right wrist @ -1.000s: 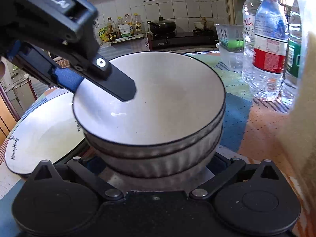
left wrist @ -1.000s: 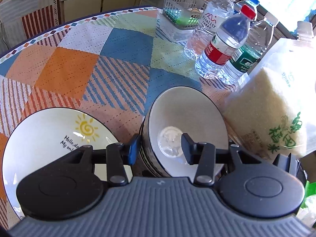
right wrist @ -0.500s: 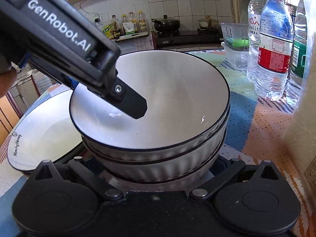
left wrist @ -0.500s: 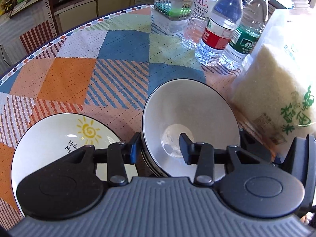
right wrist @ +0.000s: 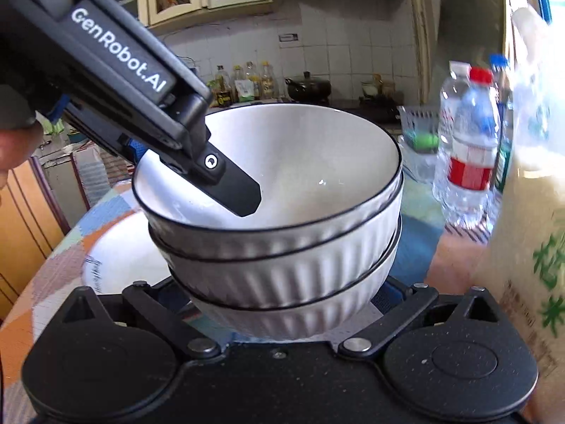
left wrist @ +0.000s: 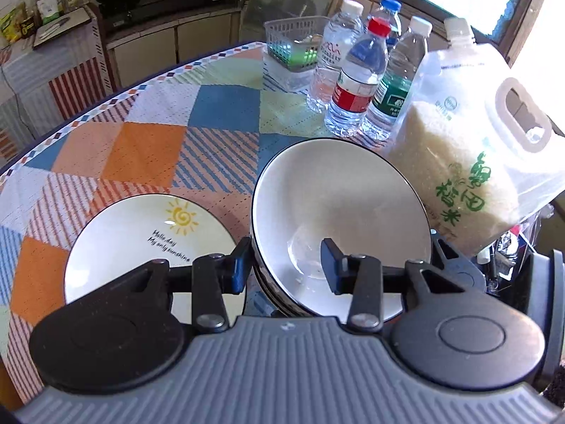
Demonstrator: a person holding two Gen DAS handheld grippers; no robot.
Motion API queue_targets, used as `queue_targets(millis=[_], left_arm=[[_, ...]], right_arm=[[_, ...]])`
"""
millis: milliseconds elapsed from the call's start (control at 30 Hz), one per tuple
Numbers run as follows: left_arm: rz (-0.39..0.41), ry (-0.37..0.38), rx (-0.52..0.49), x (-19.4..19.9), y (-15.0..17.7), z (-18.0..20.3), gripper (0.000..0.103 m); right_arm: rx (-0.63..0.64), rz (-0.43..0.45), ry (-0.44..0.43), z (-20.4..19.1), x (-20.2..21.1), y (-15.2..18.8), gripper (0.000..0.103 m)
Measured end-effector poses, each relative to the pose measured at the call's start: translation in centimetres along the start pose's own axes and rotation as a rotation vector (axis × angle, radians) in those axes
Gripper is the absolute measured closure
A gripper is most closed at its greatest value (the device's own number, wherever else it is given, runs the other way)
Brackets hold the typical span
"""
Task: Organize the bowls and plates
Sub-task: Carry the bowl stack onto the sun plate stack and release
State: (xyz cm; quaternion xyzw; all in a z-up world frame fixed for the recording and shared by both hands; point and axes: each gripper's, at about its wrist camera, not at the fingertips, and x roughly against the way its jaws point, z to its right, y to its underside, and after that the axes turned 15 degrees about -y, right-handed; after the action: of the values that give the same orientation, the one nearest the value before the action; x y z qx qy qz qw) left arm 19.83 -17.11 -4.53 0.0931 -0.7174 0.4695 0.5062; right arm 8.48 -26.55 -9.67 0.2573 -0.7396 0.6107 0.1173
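A stack of 3 ribbed white bowls [right wrist: 282, 247] with black rims fills the middle of the right wrist view. In the left wrist view the same bowls [left wrist: 339, 205] sit right of centre on the checked tablecloth [left wrist: 141, 148]. The left gripper [left wrist: 286, 265] straddles the near rim, 1 finger [left wrist: 240, 265] outside the wall and the other [left wrist: 332, 265] inside the top bowl; whether the pads press the wall I cannot tell. The right gripper [right wrist: 282, 304] is spread wide around the base of the stack, its fingertips hidden behind the bowls, so contact is unclear. At lower left of the left view lies a white plate [left wrist: 148, 243] with a sun print, just beside the bowls. Upper right stand 4 water bottles [left wrist: 356, 81], a plastic basket [left wrist: 293, 46] and a rice bag [left wrist: 469, 162].
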Motion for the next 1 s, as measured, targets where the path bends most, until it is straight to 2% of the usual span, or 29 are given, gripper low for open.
queue_targets(millis=[233, 467, 733, 1000], left_arm=[[0.029, -0.052, 0.057, 3.1, 1.2, -3.4, 0.063], [0.034, -0.130, 0.100, 4.6, 3.0, -6.5, 0.063], [0.020, -0.198, 0.142, 3.9, 4.7, -9.2, 0.063], [-0.017, -0.231, 0.174, 0.6, 5.3, -11.0, 0.063]], right_arm=[[0.059, 0.026, -0.073, -3.0, 0.3, -2.0, 0.000], [0.103, 0.029, -0.164, -5.4, -1.9, -2.8, 0.000], [0.129, -0.001, -0.242, -6.7, -5.1, -3.0, 0.000], [0.162, -0.081, -0.285, -6.2, -9.1, -3.2, 0.000]])
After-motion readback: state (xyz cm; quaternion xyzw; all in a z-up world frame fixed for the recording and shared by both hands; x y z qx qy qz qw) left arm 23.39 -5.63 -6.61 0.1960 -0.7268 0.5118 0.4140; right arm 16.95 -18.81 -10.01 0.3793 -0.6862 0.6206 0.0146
